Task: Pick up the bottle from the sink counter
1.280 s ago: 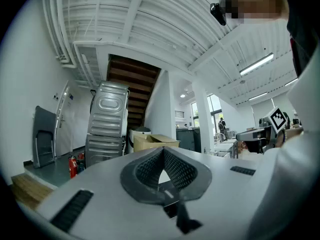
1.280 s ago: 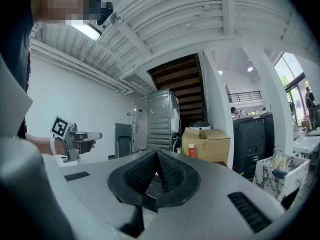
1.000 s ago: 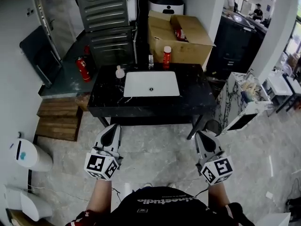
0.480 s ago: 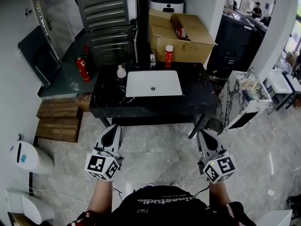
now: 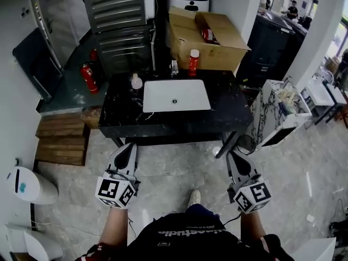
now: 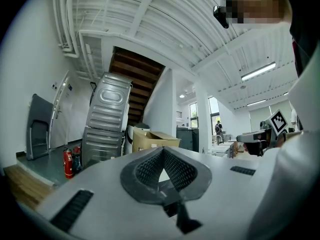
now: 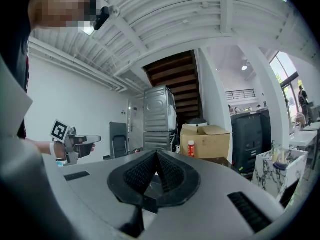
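Here, the left claw (image 5: 129,147) and right claw (image 5: 234,155) hang closed and empty short of the black marble surface (image 5: 228,113). The red, white-capped bottle (image 5: 193,62) stands at the white basin's (image 5: 157,97) 1 o'clock.

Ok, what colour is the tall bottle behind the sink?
The bottle is red with a white cap; head view shows it best.

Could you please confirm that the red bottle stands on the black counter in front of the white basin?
Not quite: the head view shows the red bottle standing on the black counter behind the white basin, at the counter's far edge.
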